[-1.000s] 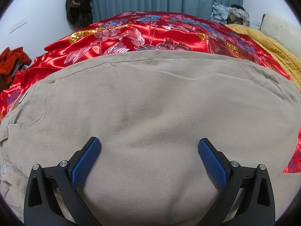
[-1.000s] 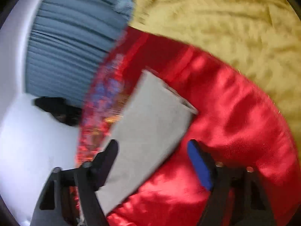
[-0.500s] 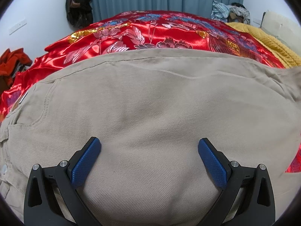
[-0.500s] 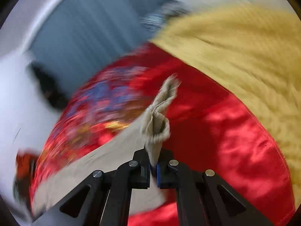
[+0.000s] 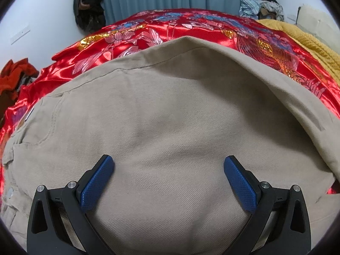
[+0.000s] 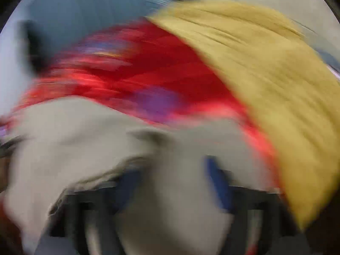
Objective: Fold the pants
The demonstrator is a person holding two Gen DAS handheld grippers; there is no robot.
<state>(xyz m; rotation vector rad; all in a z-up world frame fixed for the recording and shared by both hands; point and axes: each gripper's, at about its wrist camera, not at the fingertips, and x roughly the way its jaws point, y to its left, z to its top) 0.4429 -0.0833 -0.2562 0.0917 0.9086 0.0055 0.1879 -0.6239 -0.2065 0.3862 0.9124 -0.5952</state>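
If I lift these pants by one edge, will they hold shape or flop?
Probably flop: the pants already curl over in a soft fold at the right. The twill looks thick, so likely heavyish. The satin cover looks slick, so they may slide.

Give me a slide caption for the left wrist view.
Open left gripper over beige pants spread on a red satin bedspread.

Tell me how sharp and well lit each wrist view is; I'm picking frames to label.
Left wrist view: sharp, evenly lit, fisheye bowing at the edges; glare streaks on the red satin cover; the beige pants show weave, the left gripper stands open. Right wrist view: heavy motion blur; the pants, yellow blanket and right gripper are smears, so its state is unreadable.
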